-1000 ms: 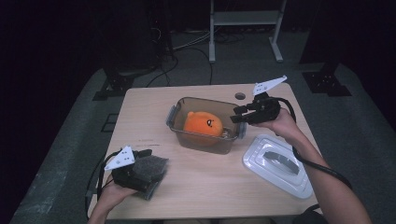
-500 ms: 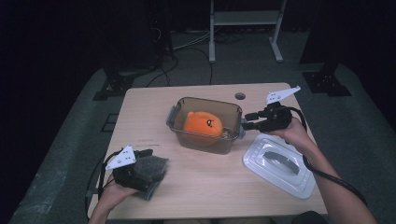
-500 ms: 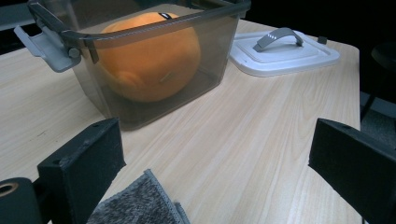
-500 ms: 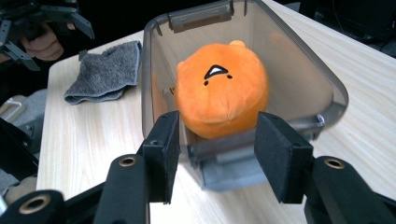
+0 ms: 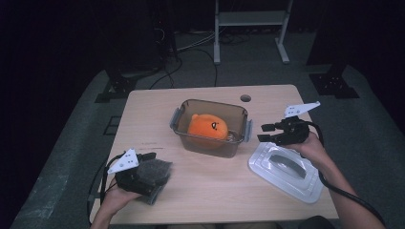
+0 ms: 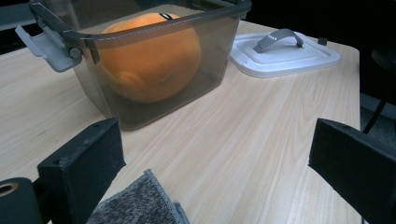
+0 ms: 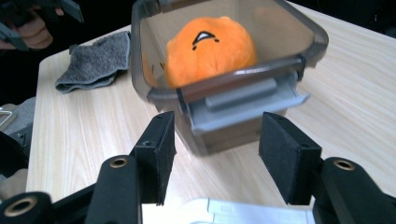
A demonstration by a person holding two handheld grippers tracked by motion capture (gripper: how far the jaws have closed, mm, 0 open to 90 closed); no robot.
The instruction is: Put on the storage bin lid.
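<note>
A clear grey container (image 5: 179, 125) stands mid-table with an orange plush toy (image 5: 207, 128) inside. Its white lid (image 5: 286, 171) with a grey handle lies flat at the right. My right gripper (image 5: 263, 133) hovers open over the lid's far edge, jaws pointing at the container's right latch (image 7: 243, 105); nothing is between them. The plush (image 7: 210, 49) faces that camera. My left gripper (image 5: 152, 164) rests open at the near left over a folded grey towel (image 5: 155, 176). The towel's edge (image 6: 140, 205) shows between its wide-apart jaws, with the container (image 6: 224, 42) ahead.
A round cable hole (image 5: 245, 98) sits near the table's far edge. Bare wood (image 5: 215, 186) lies between towel and lid. Past the table are dark floor, cables and a white stand (image 5: 248, 19).
My right gripper has drawn back from the container's right rim, moving right and toward the person, and now hangs over the lid. The left gripper and towel have not moved.
</note>
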